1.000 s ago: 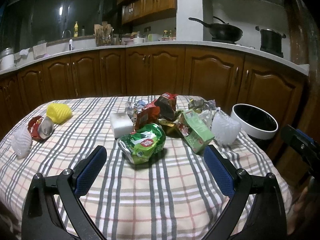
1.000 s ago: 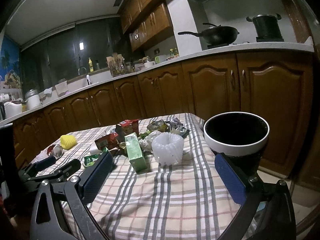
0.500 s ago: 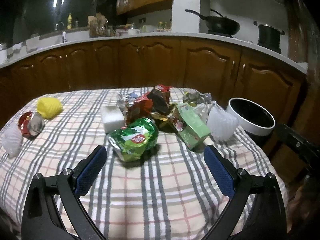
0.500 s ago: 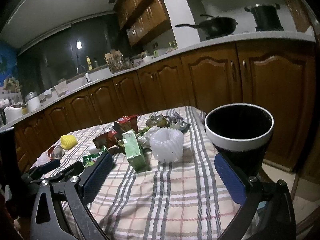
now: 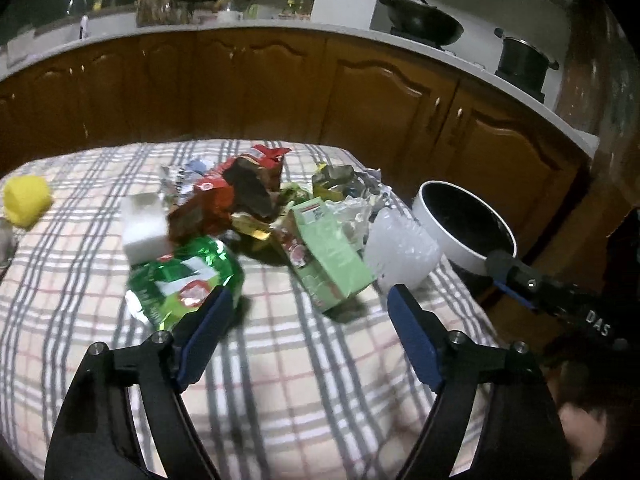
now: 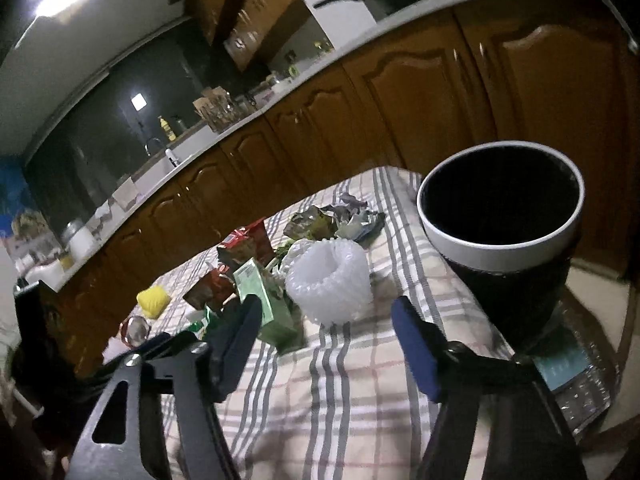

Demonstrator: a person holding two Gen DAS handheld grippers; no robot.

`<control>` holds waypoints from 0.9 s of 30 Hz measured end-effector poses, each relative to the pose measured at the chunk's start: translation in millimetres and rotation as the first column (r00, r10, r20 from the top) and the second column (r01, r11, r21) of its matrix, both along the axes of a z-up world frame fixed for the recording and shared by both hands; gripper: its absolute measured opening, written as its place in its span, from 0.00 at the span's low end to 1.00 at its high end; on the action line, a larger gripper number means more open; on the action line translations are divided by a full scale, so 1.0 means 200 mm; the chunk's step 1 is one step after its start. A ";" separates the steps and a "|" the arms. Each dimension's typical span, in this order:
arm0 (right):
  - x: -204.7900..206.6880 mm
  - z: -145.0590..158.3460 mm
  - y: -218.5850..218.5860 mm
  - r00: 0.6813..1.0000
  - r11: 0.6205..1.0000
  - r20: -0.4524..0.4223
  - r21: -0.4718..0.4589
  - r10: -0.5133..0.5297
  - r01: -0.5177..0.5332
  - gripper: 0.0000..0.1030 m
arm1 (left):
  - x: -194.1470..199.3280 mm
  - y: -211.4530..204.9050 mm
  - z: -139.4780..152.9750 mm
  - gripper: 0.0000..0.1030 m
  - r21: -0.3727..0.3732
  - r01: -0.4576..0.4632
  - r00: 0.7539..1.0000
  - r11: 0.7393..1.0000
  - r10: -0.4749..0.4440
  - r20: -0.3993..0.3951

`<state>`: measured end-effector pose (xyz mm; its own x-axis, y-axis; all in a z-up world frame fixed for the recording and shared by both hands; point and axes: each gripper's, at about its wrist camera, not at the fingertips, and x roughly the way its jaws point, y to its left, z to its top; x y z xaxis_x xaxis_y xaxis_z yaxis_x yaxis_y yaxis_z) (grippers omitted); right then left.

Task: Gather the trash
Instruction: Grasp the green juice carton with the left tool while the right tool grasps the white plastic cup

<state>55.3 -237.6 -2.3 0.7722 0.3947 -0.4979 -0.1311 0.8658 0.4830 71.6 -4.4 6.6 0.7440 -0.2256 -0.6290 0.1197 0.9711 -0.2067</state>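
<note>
The trash is lying heaped at the middle of the checked tablecloth [image 5: 280, 380]: a green carton [image 5: 332, 256], a crumpled green foil bag [image 5: 184, 276], red wrappers [image 5: 224, 200] and a white foam net sleeve [image 5: 400, 252], with the black bin [image 6: 500, 216] standing just off the table's right edge. Compared with a second ago, both cameras are sitting closer and lower over the heap, so the reach seems to be beginning. The left gripper [image 5: 308, 316] is hanging with its jaws wide apart, the carton lying between and beyond them; the right gripper [image 6: 326, 328], jaws likewise apart, is framing the foam sleeve. Nothing is being held yet. A yellow lump [image 5: 26, 200] is resting well apart at the left. Behind, wooden cabinets [image 5: 360, 92], a pale counter, a wok [image 5: 420, 24] and a pot [image 5: 520, 60] are lining the dim kitchen
</note>
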 end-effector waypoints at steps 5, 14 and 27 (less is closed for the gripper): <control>0.13 -0.02 -0.02 0.998 0.999 -0.056 0.041 0.015 -0.013 0.59 | 0.11 -0.05 -0.01 0.78 0.006 0.013 0.999 1.000 -0.013 -0.040; 0.36 -0.16 -0.07 0.981 0.990 -0.184 0.137 0.067 -0.042 0.51 | 0.33 -0.10 -0.09 0.78 0.028 0.023 0.991 0.999 -0.019 -0.130; 0.38 -0.17 -0.08 0.975 0.981 -0.182 0.168 0.129 -0.098 0.15 | 0.38 -0.18 -0.12 0.35 0.033 0.105 0.983 0.994 -0.099 -0.156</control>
<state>131.4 -254.3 -36.2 0.6141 0.5597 -0.5565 -0.1162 0.7615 0.6376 147.7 -41.1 -18.0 0.6119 -0.2670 -0.7445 0.1886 0.9634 -0.1904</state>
